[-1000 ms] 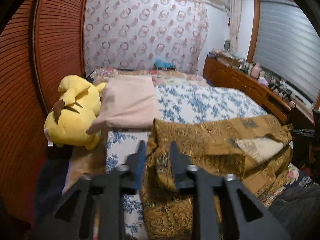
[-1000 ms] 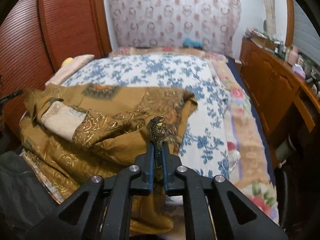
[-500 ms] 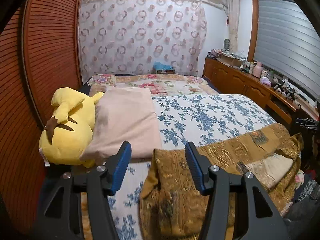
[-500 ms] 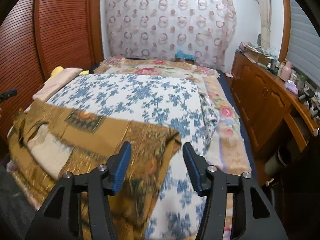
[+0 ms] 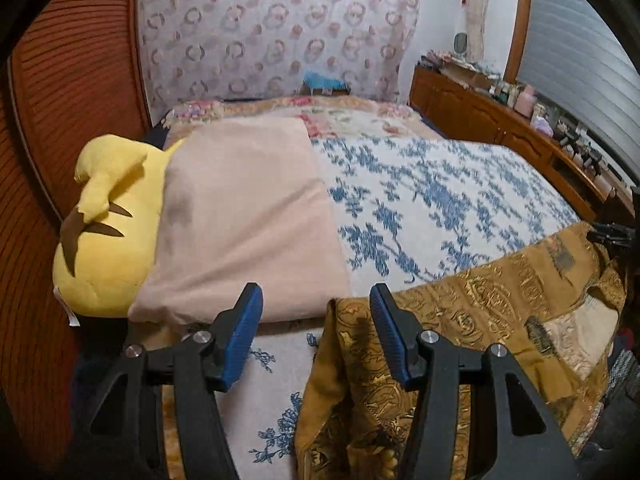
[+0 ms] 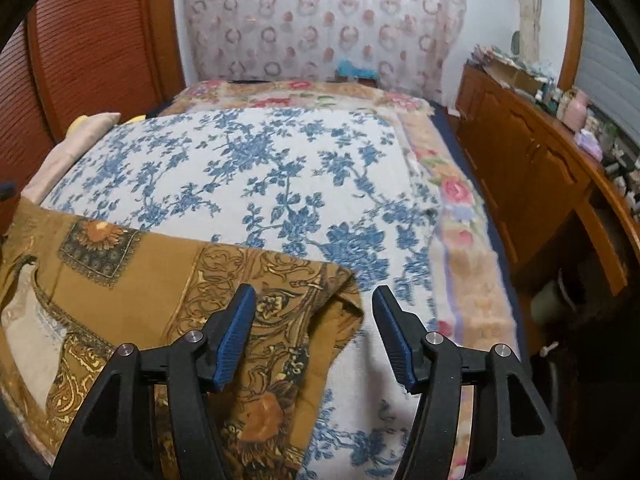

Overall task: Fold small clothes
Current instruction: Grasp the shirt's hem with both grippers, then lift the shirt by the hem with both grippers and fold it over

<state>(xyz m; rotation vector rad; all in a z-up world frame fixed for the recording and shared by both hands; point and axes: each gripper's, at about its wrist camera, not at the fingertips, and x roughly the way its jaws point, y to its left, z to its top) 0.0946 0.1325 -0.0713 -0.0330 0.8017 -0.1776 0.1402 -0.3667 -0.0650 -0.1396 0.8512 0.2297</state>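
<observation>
A brown and gold patterned garment (image 5: 472,320) lies folded over on the blue-flowered bedspread (image 5: 432,196) at the near edge of the bed. It also shows in the right wrist view (image 6: 168,304). My left gripper (image 5: 316,336) is open and empty, just above the garment's left corner. My right gripper (image 6: 314,332) is open and empty, above the garment's right corner (image 6: 340,292). A pale lining patch shows on the garment (image 6: 28,336).
A pink pillow (image 5: 244,220) and a yellow plush toy (image 5: 108,216) lie at the bed's left side by the wooden wall. A wooden dresser (image 6: 532,184) with bottles runs along the right. A floral blanket (image 6: 464,240) borders the bedspread.
Both grippers were shut on the garment's corners one second ago; they let go, opened wide and drew back. The garment now lies folded on the bed.
</observation>
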